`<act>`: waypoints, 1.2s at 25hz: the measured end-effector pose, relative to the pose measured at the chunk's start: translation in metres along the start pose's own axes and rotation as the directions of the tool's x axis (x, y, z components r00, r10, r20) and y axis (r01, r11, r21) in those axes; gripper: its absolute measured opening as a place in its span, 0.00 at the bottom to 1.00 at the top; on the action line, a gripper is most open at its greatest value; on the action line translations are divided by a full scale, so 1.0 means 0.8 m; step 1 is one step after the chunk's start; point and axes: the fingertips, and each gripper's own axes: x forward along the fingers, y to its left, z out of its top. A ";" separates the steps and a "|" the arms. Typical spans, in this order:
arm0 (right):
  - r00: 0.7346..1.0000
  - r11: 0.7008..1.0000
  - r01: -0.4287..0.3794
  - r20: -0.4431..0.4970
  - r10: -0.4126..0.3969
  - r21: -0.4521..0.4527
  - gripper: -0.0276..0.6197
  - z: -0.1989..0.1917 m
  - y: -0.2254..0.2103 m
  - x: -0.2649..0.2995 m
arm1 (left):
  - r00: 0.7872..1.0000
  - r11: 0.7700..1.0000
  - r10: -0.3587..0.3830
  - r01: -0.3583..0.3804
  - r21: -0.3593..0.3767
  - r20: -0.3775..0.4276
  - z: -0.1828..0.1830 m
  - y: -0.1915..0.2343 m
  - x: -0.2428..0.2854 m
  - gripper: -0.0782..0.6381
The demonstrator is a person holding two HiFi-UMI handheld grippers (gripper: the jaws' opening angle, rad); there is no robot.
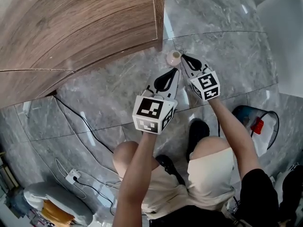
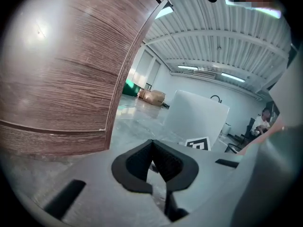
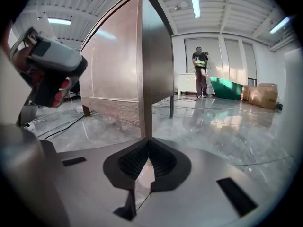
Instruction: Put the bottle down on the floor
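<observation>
- bottle (image 1: 173,57): on the grey marble floor (image 1: 236,56), just off the corner of the wooden table (image 1: 71,22). From above only its pale pinkish round top shows, so any label is out of sight.
- right hand-held gripper (image 1: 184,57): tip just beside the bottle, on the side away from the table corner. Jaws are together, pads meeting at the tip with nothing clamped. A pale pinkish patch shows through the gap under the pads; can't tell if it's the bottle.
- left hand-held gripper (image 1: 174,72): further out from the table corner than the right one, tip pointing toward the bottle but apart from it. Jaws are together, nothing between them.
- writing: only the black-and-white square markers on each gripper's cube; no readable text.
- white power strip (image 1: 72,176): on the floor well out from the table's front edge, cables running back toward the table.
- blue and red device (image 1: 251,119): on the floor far from the table, past the person's right arm.
</observation>
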 end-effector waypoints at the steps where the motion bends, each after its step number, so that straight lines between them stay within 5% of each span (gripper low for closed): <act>1: 1.000 1.000 -0.001 -0.002 0.001 0.006 0.05 0.006 0.001 -0.007 | 1.000 1.000 0.018 -0.018 -0.006 -0.001 0.004 0.001 0.001 0.13; 6: 1.000 0.999 -0.022 -0.017 0.022 0.030 0.05 0.044 0.010 -0.046 | 0.996 0.995 0.077 -0.074 0.068 -0.047 0.023 -0.017 0.000 0.13; 14: 0.994 0.997 -0.076 -0.076 0.078 0.024 0.05 0.133 0.029 -0.137 | 0.991 0.989 0.126 -0.128 -0.070 -0.034 0.049 -0.041 -0.039 0.13; 17: 0.991 0.994 -0.103 -0.088 0.104 0.025 0.05 0.176 0.039 -0.170 | 0.990 0.992 0.123 -0.125 -0.034 -0.067 0.067 -0.054 -0.069 0.13; 30: 0.973 0.983 -0.175 -0.141 0.182 0.061 0.05 0.370 0.060 -0.327 | 0.979 0.979 0.170 -0.180 -0.093 -0.108 0.251 -0.163 -0.202 0.13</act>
